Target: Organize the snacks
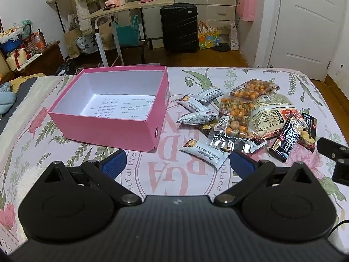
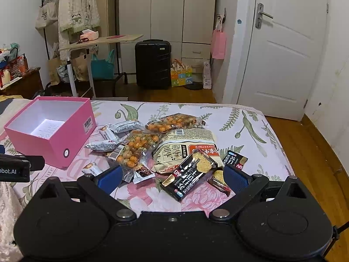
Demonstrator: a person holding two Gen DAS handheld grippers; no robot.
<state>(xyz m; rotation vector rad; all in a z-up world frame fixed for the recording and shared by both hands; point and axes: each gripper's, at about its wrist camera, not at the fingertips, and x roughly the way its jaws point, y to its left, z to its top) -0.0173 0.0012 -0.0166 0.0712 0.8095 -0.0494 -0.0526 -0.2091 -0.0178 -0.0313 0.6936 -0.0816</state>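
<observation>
Where the snack packets overlap in a loose heap on the bed [image 1: 240,76], several are only partly visible: a dark flat wrapper [image 1: 205,129] shows just an edge under the peanut bags in the left wrist view, and a brown-and-red cracker packet [image 2: 219,182] is half covered by the black cracker packet [image 2: 189,174] in the right wrist view. Print on most wrappers is too small or too skewed to read. The pink box [image 1: 104,128] sits open on the bed to the left of the heap, with only a printed sheet on its white floor; its far wall is cut by the view's curve.

The left gripper [image 1: 176,163] hangs just above the bed with its blue pads wide apart, holding nothing; a white bar packet [image 1: 204,152] lies between the fingertips, near the right pad, and I cannot tell whether it touches. The right gripper [image 2: 172,178] is likewise spread wide and empty, its fingers flanking the black cracker packet without clear contact. Two clear bags of orange coated peanuts [image 2: 136,150] and a large cream bag [image 2: 185,146] lie in the middle of the heap, with small white packets [image 2: 102,146] nearest the box.
</observation>
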